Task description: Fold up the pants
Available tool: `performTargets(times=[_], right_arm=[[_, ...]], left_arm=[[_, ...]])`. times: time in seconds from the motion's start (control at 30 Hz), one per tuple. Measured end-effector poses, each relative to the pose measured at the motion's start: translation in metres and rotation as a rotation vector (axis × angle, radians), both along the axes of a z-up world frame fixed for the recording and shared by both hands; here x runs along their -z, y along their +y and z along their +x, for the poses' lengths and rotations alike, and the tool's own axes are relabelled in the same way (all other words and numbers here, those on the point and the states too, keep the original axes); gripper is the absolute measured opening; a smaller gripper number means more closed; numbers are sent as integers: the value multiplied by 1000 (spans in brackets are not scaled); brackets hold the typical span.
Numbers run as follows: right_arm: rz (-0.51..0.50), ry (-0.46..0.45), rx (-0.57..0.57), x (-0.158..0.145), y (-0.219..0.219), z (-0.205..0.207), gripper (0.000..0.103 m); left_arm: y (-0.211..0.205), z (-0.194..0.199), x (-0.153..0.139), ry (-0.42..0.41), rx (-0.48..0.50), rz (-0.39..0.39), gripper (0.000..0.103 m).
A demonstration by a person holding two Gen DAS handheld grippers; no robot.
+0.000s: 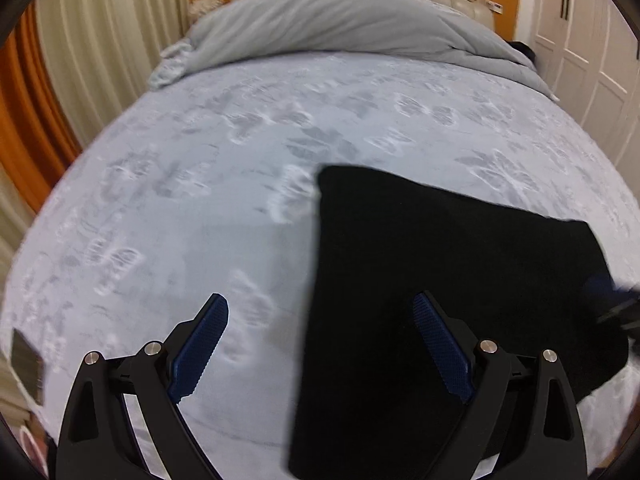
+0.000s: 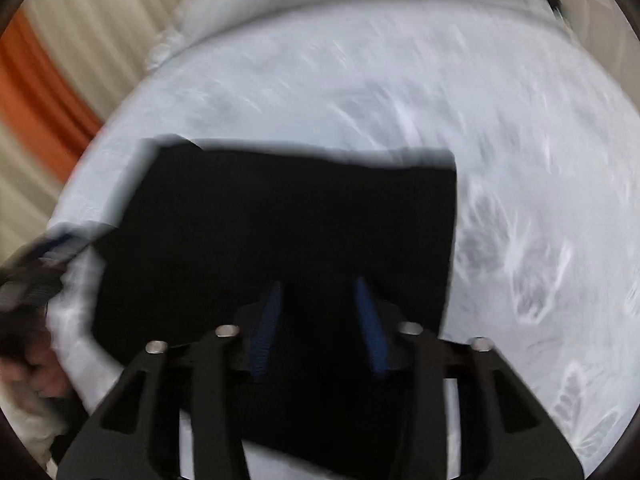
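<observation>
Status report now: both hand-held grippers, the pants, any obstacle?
Left hand-held gripper open, empty. Right hand-held gripper part open over the black pants; grip unclear. Pants lie folded on the bed. No obstacle.

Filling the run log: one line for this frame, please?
stage: mid-fold | pants: black, flat on bed | left hand-held gripper: open, empty, at pants' edge | right hand-held gripper: over pants, grip unclear
</observation>
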State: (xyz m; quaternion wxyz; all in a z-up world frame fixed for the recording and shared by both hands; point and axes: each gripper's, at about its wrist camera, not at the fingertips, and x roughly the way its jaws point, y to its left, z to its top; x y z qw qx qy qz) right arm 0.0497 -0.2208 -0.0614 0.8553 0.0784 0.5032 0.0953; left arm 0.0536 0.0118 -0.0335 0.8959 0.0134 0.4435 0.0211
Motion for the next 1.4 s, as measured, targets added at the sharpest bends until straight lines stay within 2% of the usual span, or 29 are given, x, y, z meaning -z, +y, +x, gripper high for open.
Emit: performTargets(times=[0.07, 0.17, 0.27, 0.4, 0.43, 0.47, 0.5, 0.57, 0.6, 0.63, 0.67, 0.7, 0.73, 0.77, 0.8, 0.83, 0.87, 0.93, 0.97, 1.0, 1.03, 1.07, 1.1, 1.13, 1.17, 1.23, 1.27, 1.33, 1.4], right_arm=[[54, -38, 44, -19, -4, -5, 33], [106, -197, -54, -63, 31, -22, 34], [162, -220, -156, -73, 78, -12, 34], [138, -180, -230, -47, 138, 14, 35], [138, -129, -250, -27, 152, 25, 41], [109, -62, -255, -2, 162, 37, 42], [106, -49, -248, 12, 164, 46, 42], [143, -64, -224, 6, 163, 50, 44], [150, -66, -224, -6, 164, 49, 44], [161, -112, -232, -21, 162, 47, 42], [151, -158, -235, -31, 159, 45, 43], [97, -186, -221, -32, 157, 42, 46], [56, -160, -217, -22, 158, 46, 56], [20, -112, -215, -7, 159, 55, 59], [46, -69, -202, 12, 153, 60, 59], [120, -82, -169, 11, 142, 59, 59], [125, -66, -140, 2, 137, 58, 59], [88, -134, -110, -24, 130, 49, 61], [64, -190, -96, -38, 120, 38, 71], [34, -206, -76, -42, 114, 32, 78], [-12, -212, -46, -41, 104, 26, 87], [-68, -192, -17, -33, 94, 24, 89], [-115, -144, 9, -22, 86, 25, 89], [-150, -56, 28, 0, 76, 32, 88], [-136, -69, 21, 4, 72, 30, 87], [-150, -106, 7, -15, 75, 19, 87], [-143, -157, -11, -32, 77, 8, 88], [-178, -212, -21, -44, 73, -10, 93], [-249, -145, 0, -26, 61, -9, 93]], left_arm=[[24, 1, -9, -32, -59, 4, 92], [66, 5, -15, -26, -161, -47, 92], [98, 6, -11, 7, -235, -89, 92], [115, 1, -9, 24, -263, -100, 92], [116, -1, -8, 25, -252, -91, 92], [116, -3, -7, 24, -239, -85, 92], [115, -5, -6, 24, -229, -80, 92], [112, -8, -3, 32, -200, -60, 92], [112, -8, -2, 37, -188, -56, 92], [111, -8, 0, 44, -173, -53, 92], [110, -9, 0, 47, -169, -53, 92], [109, -9, 1, 50, -161, -57, 92], [108, -9, 1, 52, -153, -57, 92], [107, -8, 1, 54, -150, -56, 92], [105, -8, 1, 53, -147, -57, 91], [103, -8, 1, 53, -147, -57, 92], [102, -8, 1, 56, -146, -57, 92], [96, -8, 2, 58, -135, -62, 91], [92, -8, 1, 56, -130, -61, 92], [89, -8, 1, 53, -123, -57, 92], [83, -8, 1, 49, -113, -47, 92], [79, -8, 2, 48, -109, -41, 92], [75, -8, 2, 48, -102, -36, 92], [69, -7, 4, 51, -93, -35, 92], [65, -6, 4, 55, -86, -37, 91], [56, -6, 5, 61, -72, -41, 91], [51, -6, 5, 60, -61, -42, 91], [40, -7, 5, 52, -46, -36, 92], [31, -7, 5, 49, -30, -31, 92]])
